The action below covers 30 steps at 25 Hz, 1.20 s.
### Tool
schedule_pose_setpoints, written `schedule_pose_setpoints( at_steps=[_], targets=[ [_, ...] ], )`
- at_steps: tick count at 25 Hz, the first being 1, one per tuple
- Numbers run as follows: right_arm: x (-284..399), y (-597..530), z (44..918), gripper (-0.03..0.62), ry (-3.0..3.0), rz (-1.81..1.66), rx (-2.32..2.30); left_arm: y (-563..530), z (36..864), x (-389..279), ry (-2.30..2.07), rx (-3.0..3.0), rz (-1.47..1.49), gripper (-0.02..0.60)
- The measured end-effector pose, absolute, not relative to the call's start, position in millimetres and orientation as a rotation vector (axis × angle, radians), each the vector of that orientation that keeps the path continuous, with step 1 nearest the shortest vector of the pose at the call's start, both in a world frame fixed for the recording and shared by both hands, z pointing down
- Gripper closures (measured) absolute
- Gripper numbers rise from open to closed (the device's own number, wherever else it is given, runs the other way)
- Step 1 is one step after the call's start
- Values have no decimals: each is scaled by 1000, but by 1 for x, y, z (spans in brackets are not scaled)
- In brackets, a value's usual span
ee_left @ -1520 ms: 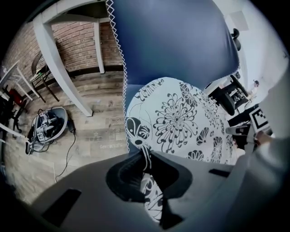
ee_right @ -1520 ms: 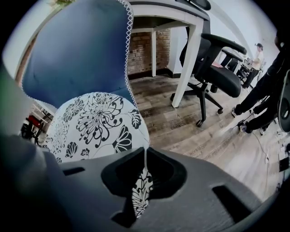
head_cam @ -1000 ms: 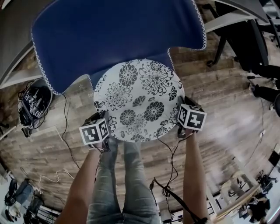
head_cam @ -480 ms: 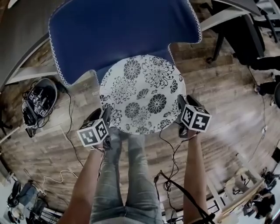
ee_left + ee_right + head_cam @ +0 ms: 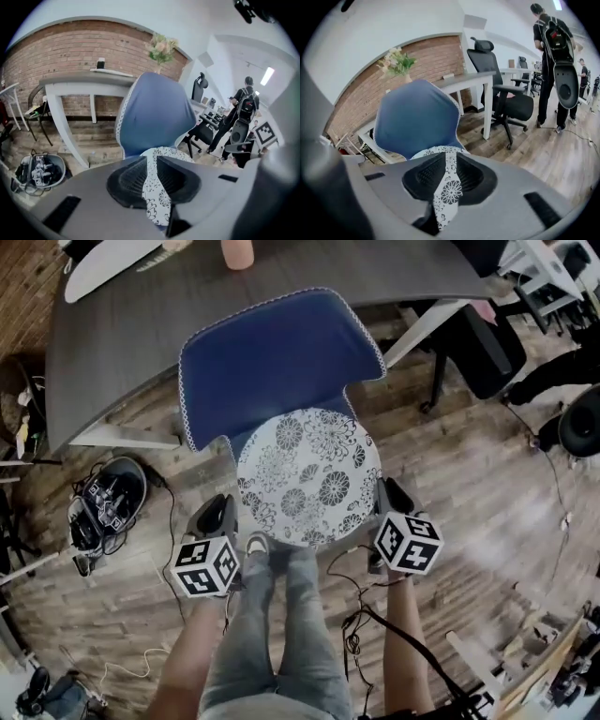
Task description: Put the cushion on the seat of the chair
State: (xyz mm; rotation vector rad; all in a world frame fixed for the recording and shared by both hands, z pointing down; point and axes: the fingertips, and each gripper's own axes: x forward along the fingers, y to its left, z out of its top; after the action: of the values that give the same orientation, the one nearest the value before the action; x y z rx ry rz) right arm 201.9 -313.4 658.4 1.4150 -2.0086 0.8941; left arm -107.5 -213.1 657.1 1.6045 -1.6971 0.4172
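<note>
Cushion (image 5: 309,476) lifted, more of chair (image 5: 272,362) showing; seat hidden behind cushion.

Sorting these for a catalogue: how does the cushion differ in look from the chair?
The cushion is white with a dark flower print, while the chair is plain blue. The cushion is round, while the chair's back is broad and narrows towards the seat. The chair's edge has a pale trim; I see no such trim on the cushion. In the head view the cushion covers less area than the chair's back. Both look fabric-covered.
</note>
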Motion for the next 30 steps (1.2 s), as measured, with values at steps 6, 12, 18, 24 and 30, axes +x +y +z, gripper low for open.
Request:
schedule_pose_setpoints(
  at_steps=[6, 12, 18, 24, 30],
  targets=[
    [200, -289, 544, 576, -2077, 687, 1528, -215, 539, -118, -1722, 1699, 255, 545],
    [206, -262, 452, 589, -2148, 621, 1638, -217, 448, -125, -1827, 1883, 294, 557],
    [214, -233, 386, 591, -2218, 558, 1758, -223, 371, -114, -1827, 2059, 222, 577],
    [217, -223, 341, 592, -2333, 594, 1850, -233, 309, -106, -1819, 2130, 57, 577],
    [214, -226, 316, 592, -2395, 587, 1901, -233, 293, -114, -1863, 2129, 51, 577]
  ],
)
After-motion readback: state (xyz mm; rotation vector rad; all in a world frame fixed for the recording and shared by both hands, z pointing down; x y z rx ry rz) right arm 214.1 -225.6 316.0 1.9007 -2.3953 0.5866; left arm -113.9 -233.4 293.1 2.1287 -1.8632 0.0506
